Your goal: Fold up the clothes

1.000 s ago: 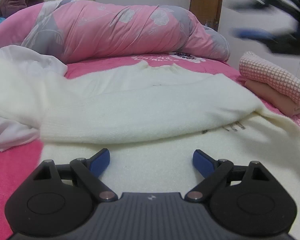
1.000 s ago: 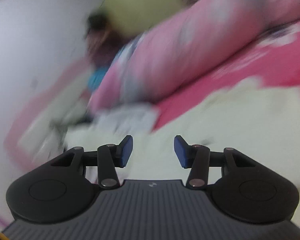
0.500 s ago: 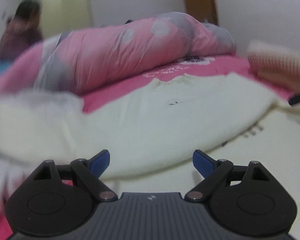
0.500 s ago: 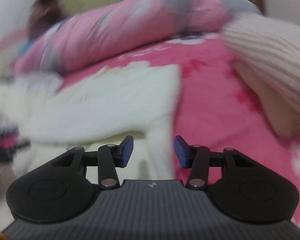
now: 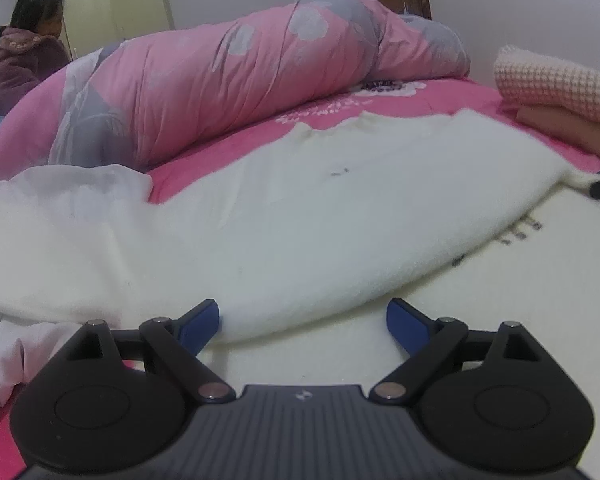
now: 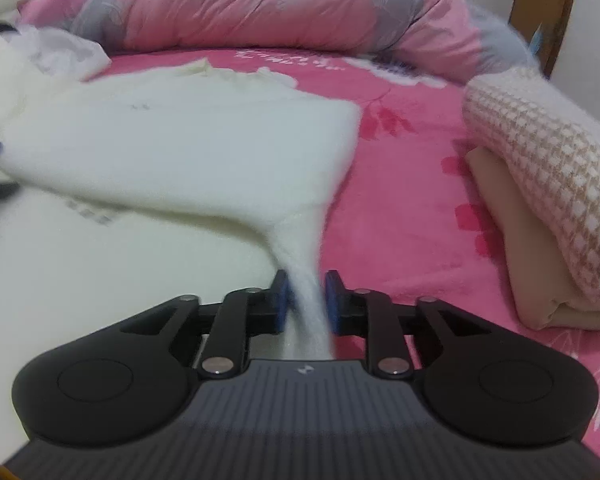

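So the cream sweater (image 5: 308, 216) is lying spread out on the pink bed (image 6: 412, 216), with its long axis running from the neckline at about 12 o'clock in the left wrist view down toward the camera at 6, collar pointing at the rolled-up pink floral duvet (image 5: 236, 80). One side is folded over across the body, and that folded edge is slanting from roughly 8 o'clock up to 3. The right tool (image 6: 305, 304) is closing its blue pads on a bunched corner of the sweater, and the fabric is stretching up from the pads toward 11 o'clock in a tight little funnel. The left tool (image 5: 302, 322) is sitting spread wide, pads apart, right at the near edge of the fold with nothing pinched. A stack of folded clothes (image 6: 540, 184) is sitting at 3 o'clock in the right wrist view. A person (image 5: 20, 52) in a purple jacket is sitting way off at 10 o'clock.
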